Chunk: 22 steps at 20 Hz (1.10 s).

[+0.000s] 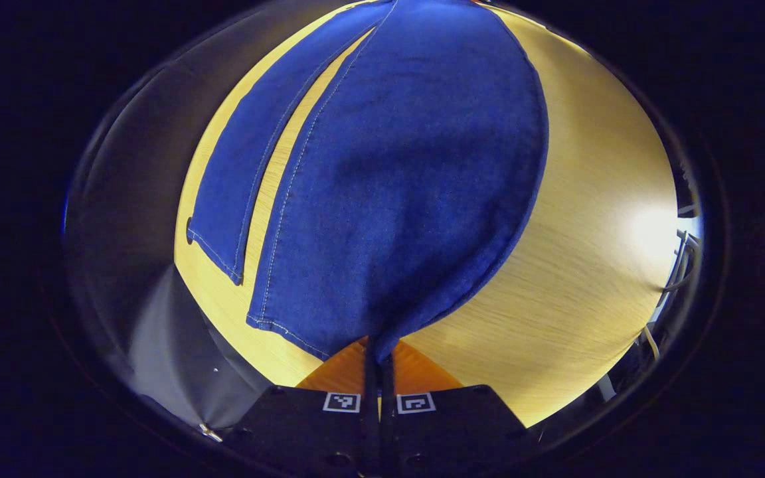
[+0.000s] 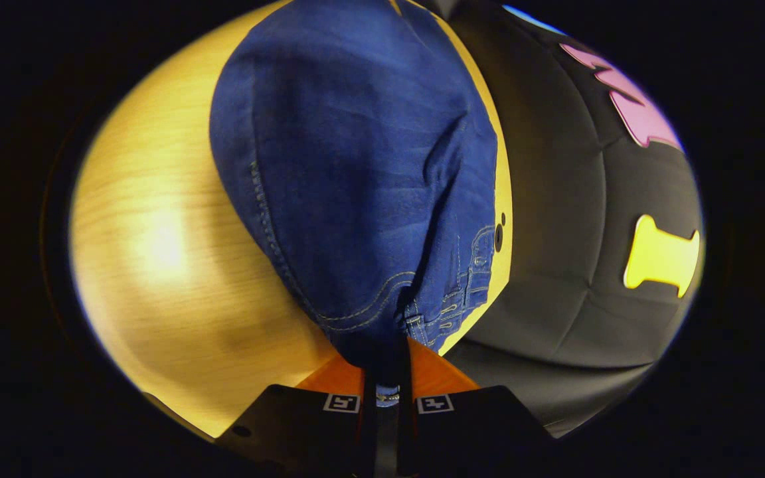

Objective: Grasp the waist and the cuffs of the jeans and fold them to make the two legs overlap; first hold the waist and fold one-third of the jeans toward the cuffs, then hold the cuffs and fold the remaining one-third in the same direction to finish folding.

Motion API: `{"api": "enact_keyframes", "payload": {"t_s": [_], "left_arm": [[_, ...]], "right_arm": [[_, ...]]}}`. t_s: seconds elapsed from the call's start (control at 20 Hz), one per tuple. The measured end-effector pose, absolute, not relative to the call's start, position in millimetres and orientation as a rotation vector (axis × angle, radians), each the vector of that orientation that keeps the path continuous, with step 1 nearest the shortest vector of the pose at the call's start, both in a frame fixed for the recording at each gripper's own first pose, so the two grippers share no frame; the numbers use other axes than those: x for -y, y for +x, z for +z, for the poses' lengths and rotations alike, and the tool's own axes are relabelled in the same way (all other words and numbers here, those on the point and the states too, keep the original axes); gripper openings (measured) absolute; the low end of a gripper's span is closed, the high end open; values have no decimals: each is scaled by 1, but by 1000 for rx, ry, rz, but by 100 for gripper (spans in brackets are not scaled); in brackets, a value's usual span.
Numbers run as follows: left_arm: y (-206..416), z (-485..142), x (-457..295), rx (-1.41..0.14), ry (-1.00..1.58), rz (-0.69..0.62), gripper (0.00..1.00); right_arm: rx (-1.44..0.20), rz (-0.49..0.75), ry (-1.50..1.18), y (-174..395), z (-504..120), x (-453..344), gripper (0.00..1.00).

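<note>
Blue jeans (image 1: 409, 166) lie on a light wooden table (image 1: 588, 219). In the left gripper view, my left gripper (image 1: 378, 358) is shut on the cuff of the nearer leg, lifting it off the table. The other leg (image 1: 250, 172) lies flat to its left, with a strip of table between the two. In the right gripper view, my right gripper (image 2: 384, 362) is shut on the waist of the jeans (image 2: 356, 166), near a pocket seam and belt loops (image 2: 462, 292). The denim rises in a hump from the fingers.
The table edge (image 1: 186, 219) runs close past the flat leg, with dark floor beyond. The black booth wall (image 2: 575, 219) stands right behind the table edge (image 2: 503, 199) in the right gripper view. Bare wood (image 2: 170, 252) spreads left of the waist. Cables (image 1: 678, 265) hang at the far right.
</note>
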<state>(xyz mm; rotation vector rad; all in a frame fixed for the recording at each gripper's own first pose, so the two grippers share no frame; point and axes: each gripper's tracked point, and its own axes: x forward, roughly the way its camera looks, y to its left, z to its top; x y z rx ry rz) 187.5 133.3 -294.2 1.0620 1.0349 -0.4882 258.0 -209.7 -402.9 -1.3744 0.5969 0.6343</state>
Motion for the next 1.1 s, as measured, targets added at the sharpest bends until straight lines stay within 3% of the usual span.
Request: {"api": "enact_keyframes", "payload": {"t_s": [0.05,0.2,0.25,0.3,0.65,1.1], "left_arm": [[187,-295,-132,-1041,1041,-479,6],[189,-294,-125,-1054,956,-483,6],[187,-294,-123,-1049,971,-494,6],[189,-291,-123,-1041,1003,-515,6],[196,-281,-118,-1052,872,-508,6],[236,-210,-118,-1127,823,-713,6]], "right_arm": [[-601,641,-1379,257,-401,208,11],[-623,673,-1388,253,-401,209,11],[-631,684,-1396,254,-402,210,4],[-639,692,-1402,254,-402,210,11],[-688,660,-1310,264,-378,210,11],[-657,616,-1106,342,-269,188,11]]}}
